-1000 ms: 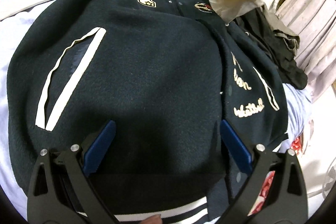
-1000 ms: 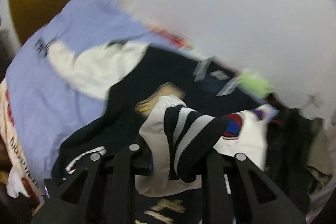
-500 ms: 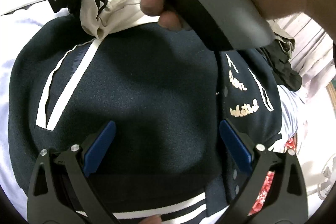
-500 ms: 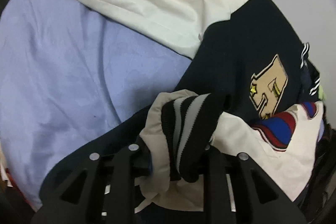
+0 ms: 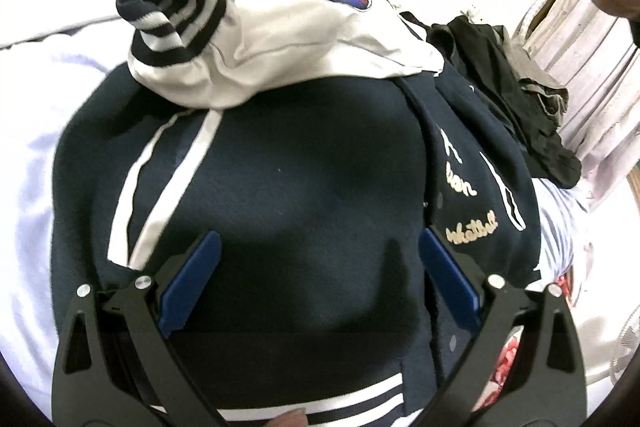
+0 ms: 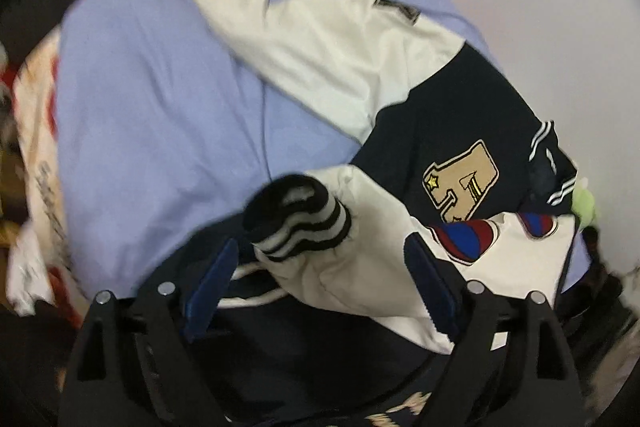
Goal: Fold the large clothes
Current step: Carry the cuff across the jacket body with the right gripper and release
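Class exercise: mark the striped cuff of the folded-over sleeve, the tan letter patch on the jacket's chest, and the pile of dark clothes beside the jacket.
striped cuff [image 5: 172, 3], left wrist view, on its banded side.
letter patch [image 6: 462, 181], right wrist view, patch centre.
dark clothes [image 5: 504, 75], left wrist view, mid-heap.

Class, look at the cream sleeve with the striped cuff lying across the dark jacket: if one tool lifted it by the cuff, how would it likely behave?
The sleeve would probably hang limp: it creases and sags over the jacket. Its smooth sheen suggests slipperiness. The ribbed cuff, standing up unaided, likely grips better.
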{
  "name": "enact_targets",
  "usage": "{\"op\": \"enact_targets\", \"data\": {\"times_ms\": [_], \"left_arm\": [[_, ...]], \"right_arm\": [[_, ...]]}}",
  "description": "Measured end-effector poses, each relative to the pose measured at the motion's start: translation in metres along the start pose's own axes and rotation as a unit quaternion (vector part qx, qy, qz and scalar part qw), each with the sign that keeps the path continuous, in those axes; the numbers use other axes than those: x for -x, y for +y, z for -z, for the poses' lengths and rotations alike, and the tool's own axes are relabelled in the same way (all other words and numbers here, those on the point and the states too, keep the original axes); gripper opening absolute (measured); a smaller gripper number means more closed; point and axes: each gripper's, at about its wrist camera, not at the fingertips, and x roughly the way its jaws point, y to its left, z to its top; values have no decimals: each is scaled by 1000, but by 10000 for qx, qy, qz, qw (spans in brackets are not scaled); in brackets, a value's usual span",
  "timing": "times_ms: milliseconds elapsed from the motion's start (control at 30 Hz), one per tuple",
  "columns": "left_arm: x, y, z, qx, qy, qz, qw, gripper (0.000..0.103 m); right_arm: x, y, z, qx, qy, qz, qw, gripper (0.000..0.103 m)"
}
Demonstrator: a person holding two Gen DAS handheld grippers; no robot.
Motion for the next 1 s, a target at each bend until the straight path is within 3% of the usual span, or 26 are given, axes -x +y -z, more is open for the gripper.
{"op": "enact_targets", "data": {"times_ms": [67, 133, 200, 367, 433, 500, 567, 667, 800, 1000], "left_arm": [[1, 1, 0, -54, -14, -97, 9999, 97], [0, 2, 1, -70, 6, -129, 9999, 97], [0, 2, 0, -88, -18, -192, 9998, 97], [-3, 6, 2, -41, 22, -262, 9996, 97], [-4, 7, 2, -81, 38, -283, 9996, 97], [-6, 8, 2, -79, 119, -295, 9995, 97], [-9, 9, 3, -53, 171, -264, 9995, 97], [-13, 9, 6, -106, 281, -330, 9990, 97], [-7, 15, 6, 64, 161, -166, 9997, 97], [13, 23, 2, 63, -97, -225, 9997, 97]], "right_arm": [[-6, -17, 4, -413, -56, -191, 9989, 63], [-25, -34, 11, -806, 41, -434, 9958, 22], [-50, -48, 18, -1192, 161, -596, 9909, 2], [-111, -57, 31, -1681, 414, -981, 9800, 0], [-145, -44, 39, -1689, 809, -1231, 9746, 0], [-168, -23, 48, -1438, 1109, -1136, 9768, 0], [-175, -12, 51, -1351, 1084, -954, 9802, 1], [-158, -22, 53, -1609, 907, -1224, 9751, 0], [-104, -30, 71, -1509, 607, -1010, 9815, 0], [-12, -57, 156, -2058, -69, -544, 9771, 3]]}}
